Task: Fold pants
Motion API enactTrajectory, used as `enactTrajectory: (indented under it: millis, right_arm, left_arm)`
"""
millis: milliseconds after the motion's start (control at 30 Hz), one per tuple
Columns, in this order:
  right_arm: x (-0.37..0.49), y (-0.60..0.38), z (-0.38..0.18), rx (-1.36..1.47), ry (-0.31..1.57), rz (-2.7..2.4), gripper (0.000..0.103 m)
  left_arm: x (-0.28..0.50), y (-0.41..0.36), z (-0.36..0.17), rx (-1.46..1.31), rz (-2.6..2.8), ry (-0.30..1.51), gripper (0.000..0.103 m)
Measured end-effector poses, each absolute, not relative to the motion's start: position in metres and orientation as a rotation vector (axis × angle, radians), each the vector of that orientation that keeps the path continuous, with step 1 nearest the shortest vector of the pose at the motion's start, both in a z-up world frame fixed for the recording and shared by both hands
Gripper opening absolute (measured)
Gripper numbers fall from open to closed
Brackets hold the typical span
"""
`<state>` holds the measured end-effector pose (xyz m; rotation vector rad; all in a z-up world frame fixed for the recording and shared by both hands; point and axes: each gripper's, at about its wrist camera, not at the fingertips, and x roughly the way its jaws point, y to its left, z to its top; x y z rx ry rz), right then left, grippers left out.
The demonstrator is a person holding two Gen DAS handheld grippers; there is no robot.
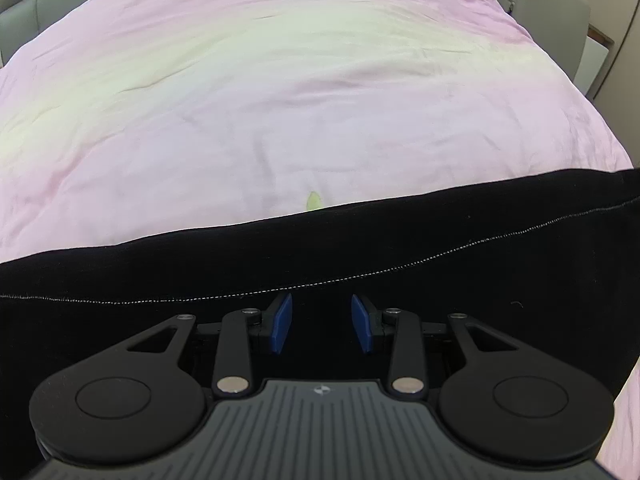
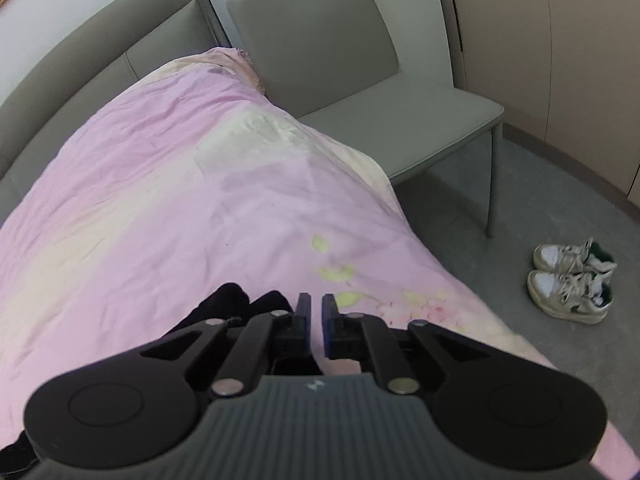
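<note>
The black pants lie flat across the pink bedsheet, with a white stitched seam running along them. My left gripper hovers low over the pants near that seam. Its blue pads stand apart and open, with only dark cloth seen below them. In the right wrist view a bunched end of the pants shows just left of my right gripper. Its fingers are drawn almost together, leaving a narrow slit. Only pink sheet shows through the slit, and no cloth is between the pads.
The bed's right edge drops to grey carpet. A grey chair stands beside the bed, with a pair of white sneakers on the floor near it. A grey padded headboard runs along the far side.
</note>
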<state>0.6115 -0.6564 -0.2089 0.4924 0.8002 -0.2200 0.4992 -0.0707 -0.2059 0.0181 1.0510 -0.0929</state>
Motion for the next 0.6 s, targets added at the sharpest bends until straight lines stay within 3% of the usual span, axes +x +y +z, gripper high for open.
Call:
enactTrajectory:
  millis: [67, 100, 167, 200, 333, 500, 600]
  right_arm:
    - [0.605, -0.66, -0.206, 0.5, 0.823, -0.161, 0.053]
    - [0.603, -0.66, -0.205, 0.497, 0.837, -0.151, 0.058]
    - [0.599, -0.663, -0.208, 0.529, 0.896, -0.107, 0.079]
    - [0.597, -0.666, -0.212, 0.56, 0.93, -0.086, 0.083]
    - [0.576, -0.672, -0.234, 0.695, 0.964, -0.053, 0.088]
    - [0.559, -0.672, -0.273, 0.872, 0.931, -0.07, 0.086]
    - [0.552, -0.674, -0.283, 0.937, 0.878, -0.105, 0.068]
  left_arm:
    - [0.498, -0.067, -0.206, -0.011, -0.092, 1.051, 0.041]
    - [0.497, -0.067, -0.205, -0.019, -0.093, 1.049, 0.041]
    - [0.493, -0.066, -0.202, -0.019, -0.096, 1.042, 0.041]
    - [0.49, -0.065, -0.201, -0.02, -0.099, 1.039, 0.041]
    - [0.479, -0.061, -0.193, -0.024, -0.107, 1.03, 0.041]
    - [0.471, -0.057, -0.187, -0.033, -0.091, 1.032, 0.041]
    - [0.464, -0.053, -0.182, -0.048, -0.088, 1.031, 0.041]
